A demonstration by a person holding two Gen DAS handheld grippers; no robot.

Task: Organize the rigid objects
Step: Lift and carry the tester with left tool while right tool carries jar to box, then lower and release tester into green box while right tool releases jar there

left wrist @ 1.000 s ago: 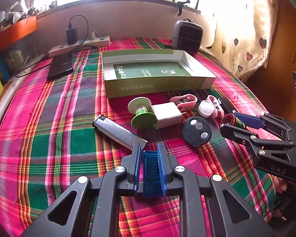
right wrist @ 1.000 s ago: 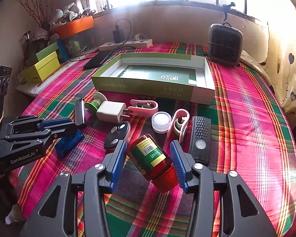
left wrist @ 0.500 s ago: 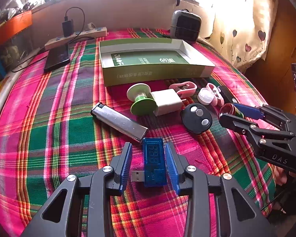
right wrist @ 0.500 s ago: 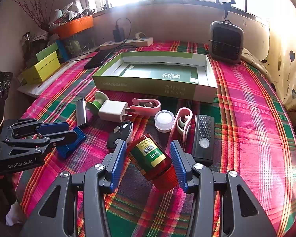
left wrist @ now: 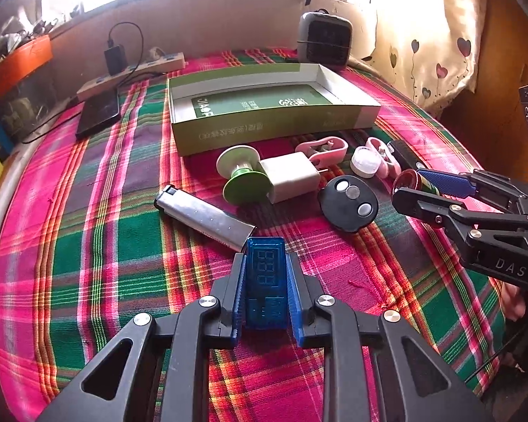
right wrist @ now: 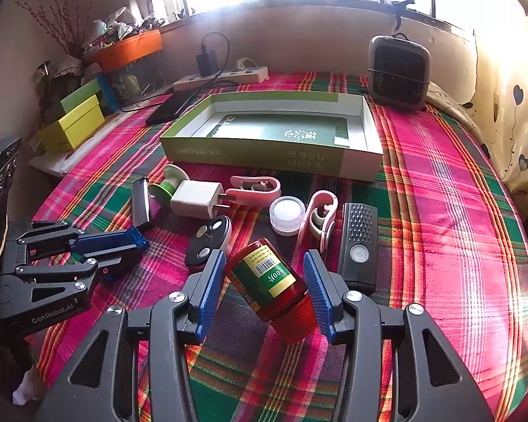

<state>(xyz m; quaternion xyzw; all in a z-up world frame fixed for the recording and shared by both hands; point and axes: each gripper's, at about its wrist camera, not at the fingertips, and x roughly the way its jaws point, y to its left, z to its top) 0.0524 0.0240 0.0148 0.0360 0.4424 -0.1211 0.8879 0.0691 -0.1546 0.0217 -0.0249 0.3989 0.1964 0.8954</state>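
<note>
Both grippers gripping items over the plaid tablecloth [left wrist: 88, 246].
Left gripper [left wrist: 265, 281], jaws just closed again, is clamping the translucent blue USB tester [left wrist: 265, 277] between its pads; right gripper [right wrist: 264, 288] is holding the small red bottle with green label [right wrist: 269, 285] tilted between its pads.
</note>
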